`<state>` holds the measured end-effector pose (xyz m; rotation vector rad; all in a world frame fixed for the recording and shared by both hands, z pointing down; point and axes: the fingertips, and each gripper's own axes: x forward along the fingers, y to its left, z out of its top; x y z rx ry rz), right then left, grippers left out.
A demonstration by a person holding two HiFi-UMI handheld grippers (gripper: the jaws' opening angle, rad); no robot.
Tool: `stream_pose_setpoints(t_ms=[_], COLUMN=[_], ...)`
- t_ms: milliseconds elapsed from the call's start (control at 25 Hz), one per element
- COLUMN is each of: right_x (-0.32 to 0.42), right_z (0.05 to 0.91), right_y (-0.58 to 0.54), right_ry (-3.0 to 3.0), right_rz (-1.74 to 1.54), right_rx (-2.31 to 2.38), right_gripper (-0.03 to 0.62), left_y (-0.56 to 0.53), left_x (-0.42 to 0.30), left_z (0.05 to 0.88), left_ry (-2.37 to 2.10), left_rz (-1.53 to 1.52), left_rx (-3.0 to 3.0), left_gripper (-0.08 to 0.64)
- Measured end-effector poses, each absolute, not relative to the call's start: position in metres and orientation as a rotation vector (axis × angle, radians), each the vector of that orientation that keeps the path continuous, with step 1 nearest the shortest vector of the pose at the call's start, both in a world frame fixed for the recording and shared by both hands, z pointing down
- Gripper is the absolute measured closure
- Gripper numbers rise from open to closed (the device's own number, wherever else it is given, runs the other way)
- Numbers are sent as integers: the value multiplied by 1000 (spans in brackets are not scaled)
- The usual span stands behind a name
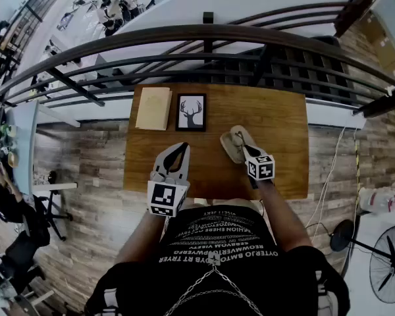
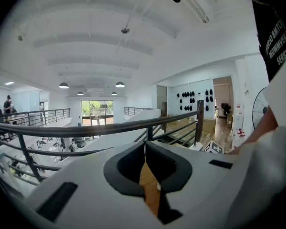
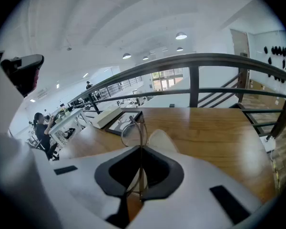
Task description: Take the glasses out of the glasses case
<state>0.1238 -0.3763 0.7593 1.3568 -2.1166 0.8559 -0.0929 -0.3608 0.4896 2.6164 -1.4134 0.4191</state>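
While the right claw (image 3: 141, 147) is clenched on the thin wire-rimmed glasses (image 3: 142, 131), the left claw (image 2: 144, 146) has its tips pressed together with nothing between them.

Right gripper view: the glasses stand upright out of the pinch, with one round rim rising past the tips. The open beige oval glasses case (image 3: 160, 141) lies on the brown wooden tabletop (image 3: 214, 128) just beyond the tips. I cannot tell whether the glasses touch the case.

Edges and room:
- Ahead and to the right of the right claw is a wide run of bare wood, up to the tabletop's far edge.
- The dark metal railing (image 3: 219, 58) runs right behind that far edge.
- Ahead-left of the right claw, near the far edge, a flat beige book (image 3: 105, 117) and a black-framed deer picture (image 3: 115, 122) lie side by side.

Head view:
- The right claw (image 1: 245, 145) overlaps the case (image 1: 229, 147), near the middle of the tabletop (image 1: 276, 124).
- The left claw (image 1: 184, 146) is well apart to its left, over the near-left part, with the tabletop's left edge close by.
- The book (image 1: 153, 108) and picture (image 1: 191, 112) sit ahead of the left claw, apart from it.
- Both marker cubes hang at the near edge by the person's torso.
- The glasses are too thin to make out here.

Left gripper view: only a strip of wood shows under the tips, and the claw points over the railing (image 2: 86, 128) into the hall, so none of the tabletop items appear.
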Motion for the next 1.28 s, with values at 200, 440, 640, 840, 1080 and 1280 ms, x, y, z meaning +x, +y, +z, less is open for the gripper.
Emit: stream_pose_setpoints(t_ms=[200,440,640,840,1080,1280], right_x=[118,111,105,101,92,88], right_z=[732,704,679,654,620,591], right_y=[-371,-367,-361,-354,-350,-343], right_ry=[-2170,-2240,-2300,-2356,-2428,-2472], right_rz=[834,783,711,670,603,501], right_rx=[1386,1414,1424,1439,1472,1491], right_gripper=[566,566,566,566,566,566], left_y=[-355,-348,-342,-336,-335,-331], left_x=[-98,-96,-92,-92,-102,-106], left_z=[488,490,486,483,483,476], left_ry=[-1409,-1399,-1386,-1380,-1390,-1397], left_rz=[415,407,396,398,387,368], left_rx=[2621,2633,2649,2653,2638,2645], left_gripper=[531,531,531,531,531,531])
